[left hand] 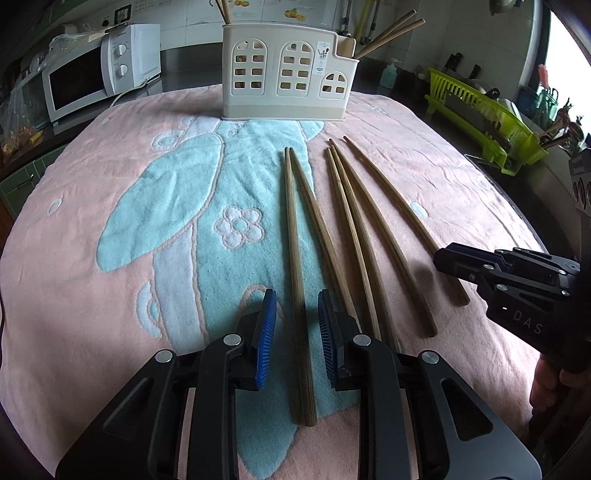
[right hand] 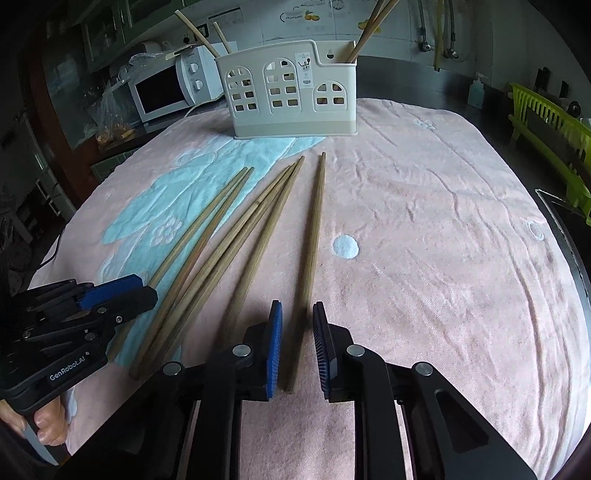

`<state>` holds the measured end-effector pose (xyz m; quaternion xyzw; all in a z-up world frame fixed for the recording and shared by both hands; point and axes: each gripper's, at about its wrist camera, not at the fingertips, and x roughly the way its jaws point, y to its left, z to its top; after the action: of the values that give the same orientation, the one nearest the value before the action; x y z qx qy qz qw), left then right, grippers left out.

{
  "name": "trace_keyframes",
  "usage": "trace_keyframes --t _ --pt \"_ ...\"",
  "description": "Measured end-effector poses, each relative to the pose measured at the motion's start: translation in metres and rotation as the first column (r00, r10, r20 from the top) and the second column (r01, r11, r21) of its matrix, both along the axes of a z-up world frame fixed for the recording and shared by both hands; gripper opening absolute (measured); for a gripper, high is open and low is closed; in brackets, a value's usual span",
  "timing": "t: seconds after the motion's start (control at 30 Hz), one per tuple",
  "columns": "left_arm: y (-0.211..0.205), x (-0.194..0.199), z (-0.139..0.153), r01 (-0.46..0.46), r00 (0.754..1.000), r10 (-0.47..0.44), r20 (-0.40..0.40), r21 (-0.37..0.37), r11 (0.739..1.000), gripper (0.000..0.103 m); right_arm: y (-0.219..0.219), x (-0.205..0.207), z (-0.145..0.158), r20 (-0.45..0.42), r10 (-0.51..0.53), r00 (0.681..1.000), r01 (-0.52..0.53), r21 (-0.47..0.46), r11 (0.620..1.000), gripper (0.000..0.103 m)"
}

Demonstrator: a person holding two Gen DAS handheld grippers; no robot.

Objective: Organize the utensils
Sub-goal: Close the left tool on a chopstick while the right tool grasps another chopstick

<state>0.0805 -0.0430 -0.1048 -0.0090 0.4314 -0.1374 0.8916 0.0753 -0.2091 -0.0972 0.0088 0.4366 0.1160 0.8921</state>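
Several long wooden chopsticks point(left hand: 347, 236) lie side by side on a pink and blue towel point(left hand: 110, 258); they also show in the right wrist view point(right hand: 236, 236). My left gripper point(left hand: 296, 306) is open, its blue pads on either side of the leftmost chopstick point(left hand: 293, 258). My right gripper point(right hand: 297, 317) is open, its pads straddling the rightmost chopstick point(right hand: 314, 229). A cream utensil holder point(left hand: 288, 74) with arched cut-outs stands at the towel's far edge, with chopsticks point(left hand: 391, 33) standing in it. It also shows in the right wrist view point(right hand: 291, 92).
A white microwave point(left hand: 96, 70) stands at the back left. A green dish rack point(left hand: 484, 114) sits at the right on the dark counter. The right gripper's body point(left hand: 517, 291) shows at the left view's right edge.
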Motion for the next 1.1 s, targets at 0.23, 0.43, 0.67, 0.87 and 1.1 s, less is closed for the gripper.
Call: trace_keyframes --t 0.23,0.43,0.67,0.87,1.1 --pt "-0.002 0.001 0.000 -0.016 1.000 0.016 0.006 0.037 0.999 0.013 0.004 0.000 -0.004 0.007 -0.012 1.000 0.012 -0.048 0.999 0.008" --pt "-0.005 0.001 0.001 -0.020 1.000 0.020 0.008 0.060 0.998 0.005 0.006 -0.005 -0.001 0.025 -0.008 1.000 0.010 -0.071 0.997 0.007" --pt "0.001 0.002 0.007 -0.018 1.000 0.017 0.009 0.015 1.000 0.005 0.000 -0.012 0.021 0.090 -0.017 0.996 0.024 -0.074 0.997 0.007" --pt "0.012 0.004 0.027 -0.028 0.999 0.030 0.046 -0.048 0.998 0.005 -0.004 -0.016 0.048 0.169 -0.017 0.985 0.026 -0.052 0.998 0.007" --pt "0.020 0.009 0.050 -0.036 0.994 0.045 0.099 -0.098 0.995 0.005 -0.003 -0.011 0.077 0.249 -0.011 0.968 0.022 -0.039 0.999 0.007"
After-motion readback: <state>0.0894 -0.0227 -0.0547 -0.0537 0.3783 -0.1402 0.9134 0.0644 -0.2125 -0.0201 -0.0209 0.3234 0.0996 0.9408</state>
